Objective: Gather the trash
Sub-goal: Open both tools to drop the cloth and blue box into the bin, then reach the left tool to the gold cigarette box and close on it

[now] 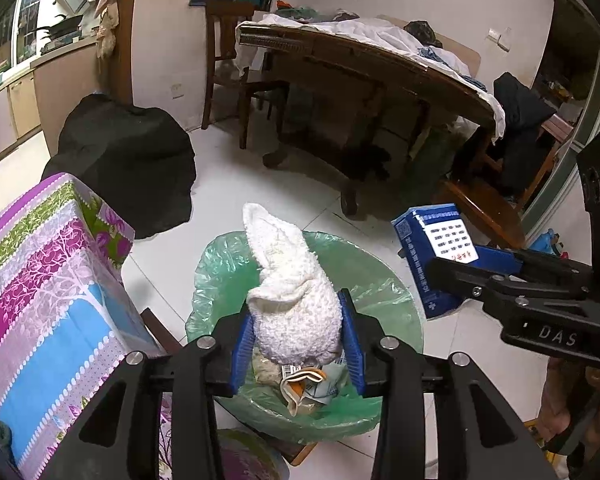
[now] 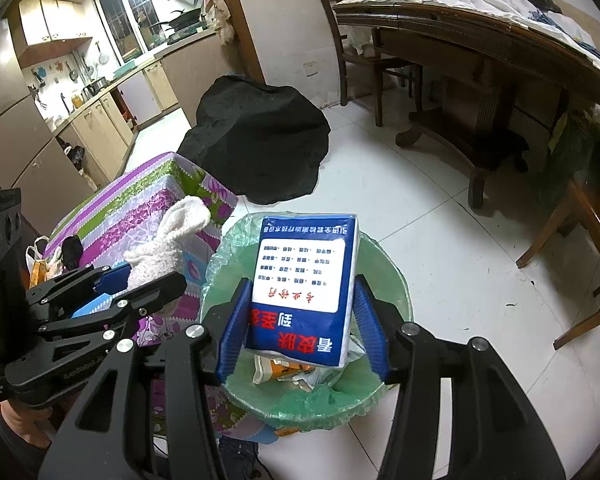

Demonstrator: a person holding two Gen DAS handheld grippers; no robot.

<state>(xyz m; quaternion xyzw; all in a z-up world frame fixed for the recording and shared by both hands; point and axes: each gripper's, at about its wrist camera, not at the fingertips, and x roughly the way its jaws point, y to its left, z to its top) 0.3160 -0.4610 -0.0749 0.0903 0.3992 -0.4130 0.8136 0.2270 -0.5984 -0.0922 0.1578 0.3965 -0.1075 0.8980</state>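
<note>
Left hand-held gripper (image 1: 298,330) pinches a white fluffy terry-cloth sock (image 1: 290,284) between its blue pads, toe end pointing up and away. It hangs directly above the round bin lined with a translucent green plastic bag (image 1: 384,280). Crumpled paper and wrapper scraps (image 1: 304,388) already lie in the bin.

Right hand-held gripper (image 2: 302,320) is clamped on a blue-and-white soft tissue pack with red and blue print (image 2: 304,280), held flat side to the camera over the same green-lined bin (image 2: 384,276). Neither item touches the liner.

The two items sit side by side over the bin, sock on the left, pack on the right. A box-shaped object under a purple, green and blue floral cloth (image 1: 48,280) stands just beside the bin, on its left. A black cloth-covered mound (image 2: 256,140) sits on the white tile floor (image 2: 440,240) beyond it.
</note>
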